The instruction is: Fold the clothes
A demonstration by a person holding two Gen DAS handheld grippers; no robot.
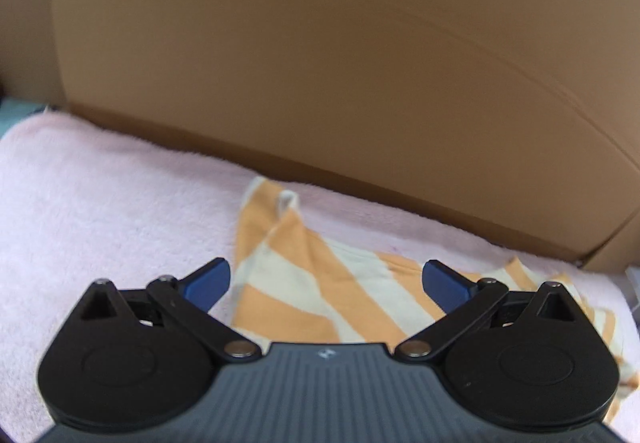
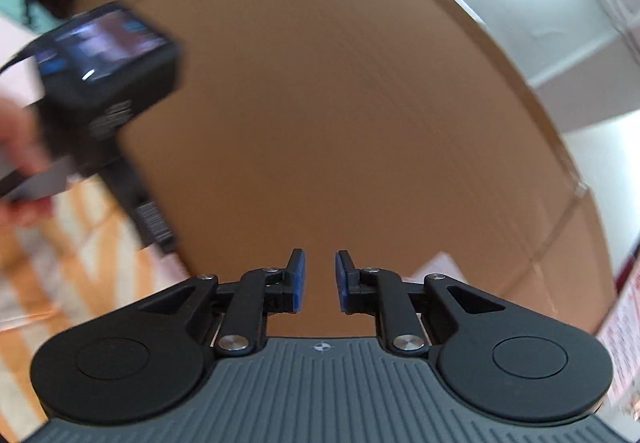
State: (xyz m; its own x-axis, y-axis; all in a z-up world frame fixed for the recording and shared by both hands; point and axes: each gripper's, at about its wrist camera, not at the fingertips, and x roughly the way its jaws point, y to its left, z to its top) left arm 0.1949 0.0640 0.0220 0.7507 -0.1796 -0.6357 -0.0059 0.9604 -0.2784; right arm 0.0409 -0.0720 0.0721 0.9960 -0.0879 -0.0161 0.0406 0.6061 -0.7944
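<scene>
A cardboard wall (image 1: 340, 43) is rising behind the pink towel (image 1: 100, 203), where the striped cloth (image 1: 304, 283) is lying rumpled, folding apparently unfinished. Nearer, the left gripper (image 1: 326, 283) is gaping empty above it; the right gripper (image 2: 320, 279) is facing the cardboard, slightly parted, gripping nothing.

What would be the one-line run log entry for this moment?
left gripper: open, above striped cloth | right gripper: open, empty, facing cardboard | cloth on pink towel

Fuzzy towel (image 1: 100, 203) (matt cardboard (image 1: 320, 63) behind).

Both tools (image 1: 326, 279) (image 2: 320, 281) empty, jaws apart
</scene>
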